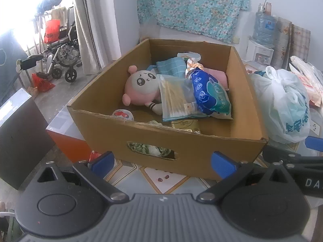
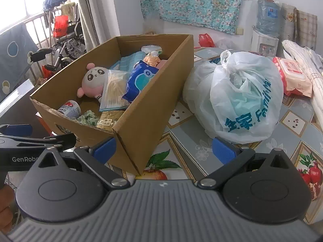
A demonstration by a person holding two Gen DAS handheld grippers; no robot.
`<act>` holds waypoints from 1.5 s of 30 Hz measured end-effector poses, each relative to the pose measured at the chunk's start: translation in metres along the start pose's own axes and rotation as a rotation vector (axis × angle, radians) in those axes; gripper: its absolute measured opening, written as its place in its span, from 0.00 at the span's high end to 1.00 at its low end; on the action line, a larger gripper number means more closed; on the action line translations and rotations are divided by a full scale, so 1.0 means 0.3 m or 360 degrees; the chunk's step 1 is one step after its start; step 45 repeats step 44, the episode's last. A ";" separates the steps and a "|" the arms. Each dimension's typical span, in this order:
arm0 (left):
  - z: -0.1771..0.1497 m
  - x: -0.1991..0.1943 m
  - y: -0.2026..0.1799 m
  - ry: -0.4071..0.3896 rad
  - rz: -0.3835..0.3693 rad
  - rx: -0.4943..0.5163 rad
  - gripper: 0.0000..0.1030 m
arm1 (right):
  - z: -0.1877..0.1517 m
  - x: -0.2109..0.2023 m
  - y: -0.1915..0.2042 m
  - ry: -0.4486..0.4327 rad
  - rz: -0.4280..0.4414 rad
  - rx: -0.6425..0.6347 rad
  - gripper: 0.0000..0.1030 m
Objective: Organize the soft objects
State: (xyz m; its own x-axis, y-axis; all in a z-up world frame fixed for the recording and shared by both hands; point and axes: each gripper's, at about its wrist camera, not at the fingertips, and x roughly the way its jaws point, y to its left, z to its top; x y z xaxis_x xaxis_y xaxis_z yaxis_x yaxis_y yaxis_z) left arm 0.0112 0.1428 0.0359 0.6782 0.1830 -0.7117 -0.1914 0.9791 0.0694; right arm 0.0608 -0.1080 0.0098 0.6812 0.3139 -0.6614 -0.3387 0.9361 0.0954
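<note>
— Patterned tablecloth (image 2: 187, 141) under everything; floral cloth (image 1: 191, 6) on the wall behind. Where are the soft things?

— Inside the cardboard box (image 1: 181, 147): pink plush toy (image 1: 139, 86) beside a blue packet (image 1: 212, 94); a tied white plastic bag (image 2: 242, 100) sits just beside the box.

— Tongs?

— Left gripper (image 1: 163, 161) spread wide, empty, before the box; right gripper (image 2: 163, 147) likewise wide apart, holding nothing.

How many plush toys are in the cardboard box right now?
1: a pink plush toy at the cardboard box's left side, partly under a clear bag. Others may be buried.
</note>
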 end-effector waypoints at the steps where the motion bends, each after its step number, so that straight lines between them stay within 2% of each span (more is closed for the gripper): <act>1: 0.000 0.000 0.001 0.0001 0.0001 0.0000 0.00 | 0.001 0.001 0.001 0.0003 0.0001 0.0001 0.01; 45: -0.015 0.028 0.010 0.0077 -0.0012 -0.0019 0.01 | -0.005 0.030 0.008 0.0078 -0.0017 -0.0017 0.01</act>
